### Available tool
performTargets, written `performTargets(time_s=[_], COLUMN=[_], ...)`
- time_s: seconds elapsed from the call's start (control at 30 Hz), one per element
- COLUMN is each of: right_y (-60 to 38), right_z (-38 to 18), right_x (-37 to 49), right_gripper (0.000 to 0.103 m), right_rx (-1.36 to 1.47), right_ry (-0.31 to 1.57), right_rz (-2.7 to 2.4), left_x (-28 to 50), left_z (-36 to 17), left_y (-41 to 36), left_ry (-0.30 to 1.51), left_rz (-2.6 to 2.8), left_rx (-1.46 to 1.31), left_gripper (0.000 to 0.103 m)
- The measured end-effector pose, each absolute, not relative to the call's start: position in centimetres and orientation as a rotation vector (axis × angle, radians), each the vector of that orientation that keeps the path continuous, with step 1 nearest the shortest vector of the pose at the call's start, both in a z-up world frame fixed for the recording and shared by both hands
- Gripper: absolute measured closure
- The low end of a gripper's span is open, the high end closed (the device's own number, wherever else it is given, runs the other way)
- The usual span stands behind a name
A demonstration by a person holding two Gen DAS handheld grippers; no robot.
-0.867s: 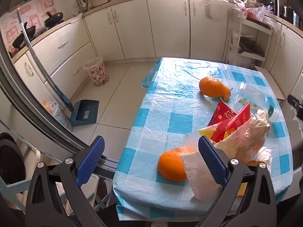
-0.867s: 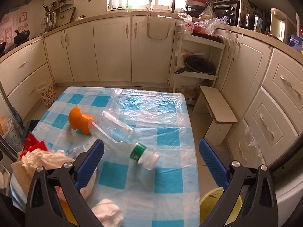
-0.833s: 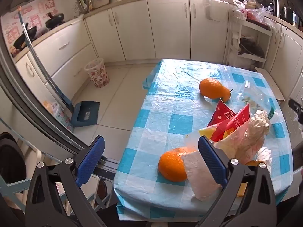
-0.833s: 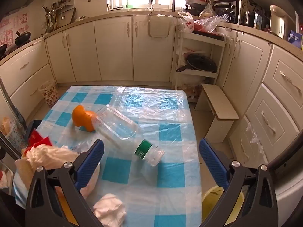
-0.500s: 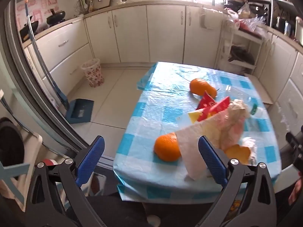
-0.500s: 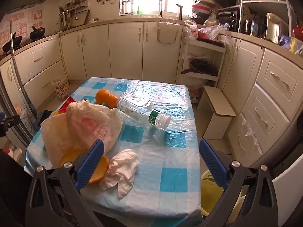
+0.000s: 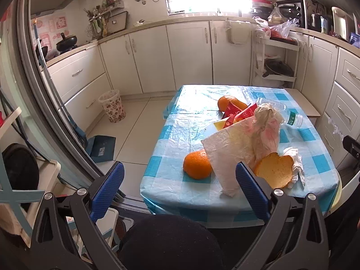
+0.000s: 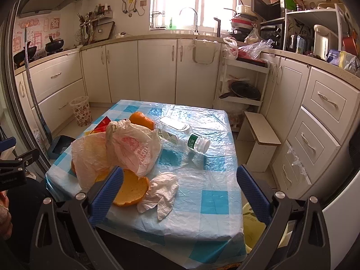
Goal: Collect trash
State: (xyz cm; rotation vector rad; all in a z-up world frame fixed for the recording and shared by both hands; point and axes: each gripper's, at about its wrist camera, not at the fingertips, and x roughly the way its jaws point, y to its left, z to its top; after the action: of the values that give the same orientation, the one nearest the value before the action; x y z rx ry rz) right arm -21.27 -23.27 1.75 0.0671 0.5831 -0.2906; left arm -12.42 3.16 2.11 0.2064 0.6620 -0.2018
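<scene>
A blue-and-white checked surface point(image 8: 211, 200) holds the trash. One clear plastic bottle point(image 8: 180, 136) lies on its side; its green label's writing is too small to read. One white plastic bag point(image 8: 132, 148) bears blurred red print. There are two whole oranges point(image 7: 198, 165) point(image 7: 226, 102), one orange peel half point(image 8: 130, 187), one crumpled tissue point(image 8: 162, 191) and red snack wrappers point(image 7: 238, 112). The left claw point(image 7: 178, 193) and the right claw point(image 8: 180, 195) are both spread wide, holding nothing, short of the surface's near edge.
</scene>
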Motion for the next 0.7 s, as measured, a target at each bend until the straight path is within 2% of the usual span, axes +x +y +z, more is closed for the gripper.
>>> performTargets(time_s=[0.7], right_y=[-22.7], right_z=[2.0], right_x=[-21.0], right_gripper=[0.007], right_rx=[0.063], right_ry=[0.604], right_rz=[-0.269], left_x=[-11.1], left_z=[1.8], left_y=[4.1], left_ry=[0.707], left_rz=[-0.242], left_rx=[0.077], left_gripper=[0.008])
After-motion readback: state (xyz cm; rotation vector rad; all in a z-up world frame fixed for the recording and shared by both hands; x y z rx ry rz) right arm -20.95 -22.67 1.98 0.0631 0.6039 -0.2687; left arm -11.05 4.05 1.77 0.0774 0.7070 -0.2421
